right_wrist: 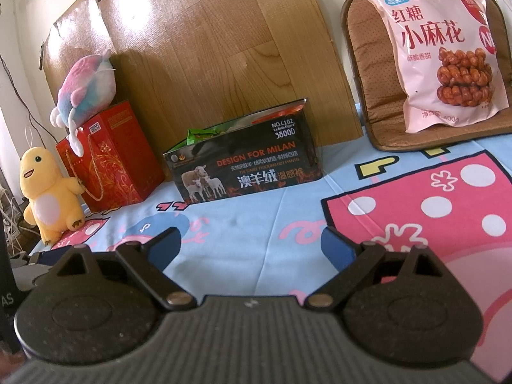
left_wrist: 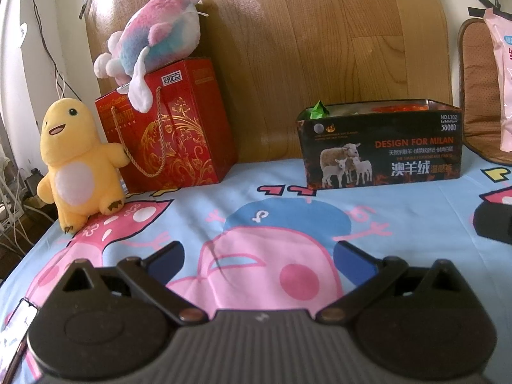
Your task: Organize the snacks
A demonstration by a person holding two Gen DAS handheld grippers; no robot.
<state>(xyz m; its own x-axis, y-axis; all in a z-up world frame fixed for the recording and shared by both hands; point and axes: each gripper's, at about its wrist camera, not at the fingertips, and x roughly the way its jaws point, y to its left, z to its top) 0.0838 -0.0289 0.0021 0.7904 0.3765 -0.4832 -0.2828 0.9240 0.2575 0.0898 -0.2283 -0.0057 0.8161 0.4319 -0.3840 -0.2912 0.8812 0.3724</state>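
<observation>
A black open-topped box (left_wrist: 382, 147) printed with sheep and "DESIGN FOR MILAN" stands at the back of the bed, with a green wrapper (left_wrist: 316, 109) and red packets showing inside. The right wrist view has the same box (right_wrist: 246, 168) at centre. A large pink snack bag (right_wrist: 444, 48) with fried twists pictured leans upright on a brown cushion at the right; its edge (left_wrist: 502, 76) shows in the left wrist view. My left gripper (left_wrist: 259, 257) is open over the sheet, holding nothing. My right gripper (right_wrist: 251, 248) is open too, well short of the box.
A red gift box (left_wrist: 172, 128) with a rope handle stands back left, a pastel plush (left_wrist: 153, 38) on top and a yellow plush (left_wrist: 76, 160) beside it. A wooden board (right_wrist: 208, 48) leans behind. The cartoon-print sheet (right_wrist: 288, 198) covers the bed. Cables hang at the left edge.
</observation>
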